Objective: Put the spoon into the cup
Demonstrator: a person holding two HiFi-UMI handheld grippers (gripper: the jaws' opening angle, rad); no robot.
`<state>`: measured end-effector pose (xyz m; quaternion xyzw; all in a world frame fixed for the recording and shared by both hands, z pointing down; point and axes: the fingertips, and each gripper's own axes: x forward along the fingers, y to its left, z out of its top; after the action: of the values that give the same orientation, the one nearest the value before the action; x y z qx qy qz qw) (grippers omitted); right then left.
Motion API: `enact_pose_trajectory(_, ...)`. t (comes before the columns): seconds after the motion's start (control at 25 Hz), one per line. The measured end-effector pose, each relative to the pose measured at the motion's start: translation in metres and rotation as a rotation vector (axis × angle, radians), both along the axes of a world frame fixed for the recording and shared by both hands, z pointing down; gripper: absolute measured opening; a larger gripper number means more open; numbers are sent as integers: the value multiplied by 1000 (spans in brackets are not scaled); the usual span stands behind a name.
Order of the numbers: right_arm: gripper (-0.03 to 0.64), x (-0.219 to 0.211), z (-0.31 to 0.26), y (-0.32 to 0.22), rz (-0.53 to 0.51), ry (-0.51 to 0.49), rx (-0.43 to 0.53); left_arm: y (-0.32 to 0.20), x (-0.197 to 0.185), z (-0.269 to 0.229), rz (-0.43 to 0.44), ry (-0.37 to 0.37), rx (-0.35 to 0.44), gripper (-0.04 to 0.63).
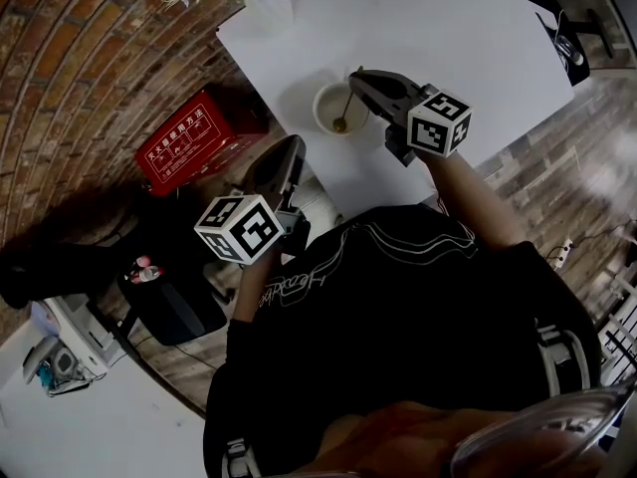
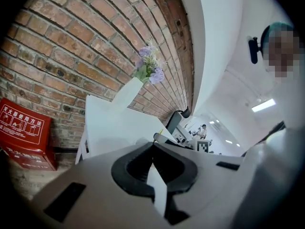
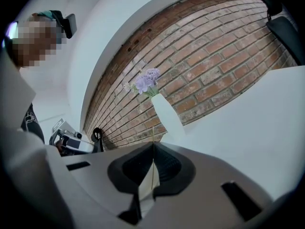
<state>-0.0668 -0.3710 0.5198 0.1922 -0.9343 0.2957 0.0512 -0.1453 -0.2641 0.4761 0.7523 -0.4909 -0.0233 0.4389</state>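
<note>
Left tongs (image 1: 295, 147) closed, empty, just off the worktop (image 1: 458, 28) edge. Spoon (image 1: 340, 122) stands bowl-down in cup (image 1: 318, 108). It looks thin, stiff, light and slick, best pinched high on the handle. Right tongs (image 1: 355, 75) are clamped on the handle top.

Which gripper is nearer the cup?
Right. The right gripper is over the cup, gripping the spoon standing in it; the left gripper is at the table edge, apart.
</note>
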Motion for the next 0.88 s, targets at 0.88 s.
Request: enact_pose_trajectory(0.88,99,13,7,-8,56,37,-4,7,-2,7,-13,-32,-31,3)
